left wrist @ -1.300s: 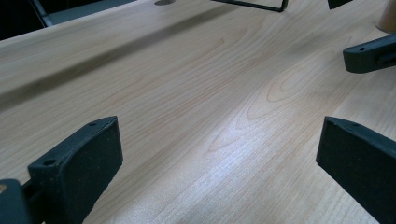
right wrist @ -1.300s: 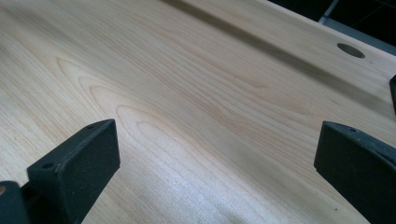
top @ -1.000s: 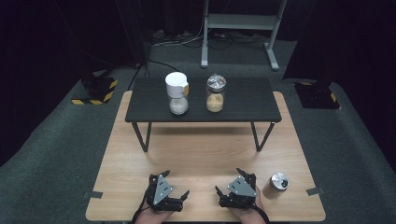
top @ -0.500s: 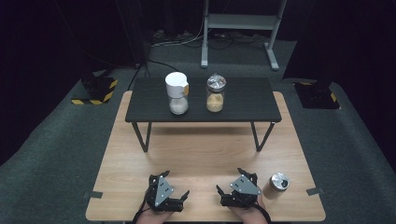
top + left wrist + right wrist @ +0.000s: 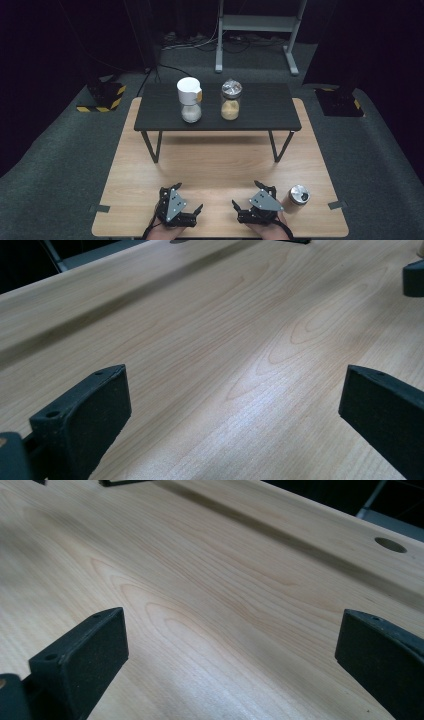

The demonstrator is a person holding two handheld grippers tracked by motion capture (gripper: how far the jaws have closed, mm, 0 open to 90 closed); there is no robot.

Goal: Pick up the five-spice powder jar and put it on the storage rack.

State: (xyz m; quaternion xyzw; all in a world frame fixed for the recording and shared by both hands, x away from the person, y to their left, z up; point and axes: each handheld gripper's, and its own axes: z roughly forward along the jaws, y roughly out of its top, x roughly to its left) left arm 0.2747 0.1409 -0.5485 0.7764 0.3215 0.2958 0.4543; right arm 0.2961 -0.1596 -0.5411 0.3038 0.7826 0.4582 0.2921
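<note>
High view: a small round metal lid [image 5: 299,195] lies flat on the wooden table [image 5: 215,165], just beside the right gripper [image 5: 245,209] and nearest of all things to it, untouched. Both grippers rest at the near edge of the table, pointing inward toward each other; the left gripper [image 5: 192,214] lies well apart from the lid. Seen in the left gripper view [image 5: 230,405] and the right gripper view [image 5: 230,645], each pair of black, matte, blocky jaws stands wide apart with bare wood between, holding nothing. Farther off, a low black stand [image 5: 260,107] on thin legs carries two glass jars side by side: the left jar [image 5: 190,100] holds pale grains and wears a white cap, the right jar [image 5: 231,101] holds tan grains, with something crumpled and shiny at its mouth. Judged from this layout, the work has not begun: no grasp is made, and the lid very likely belongs on the right jar. The tabletop is pale, smooth-grained and faintly glossy.
</note>
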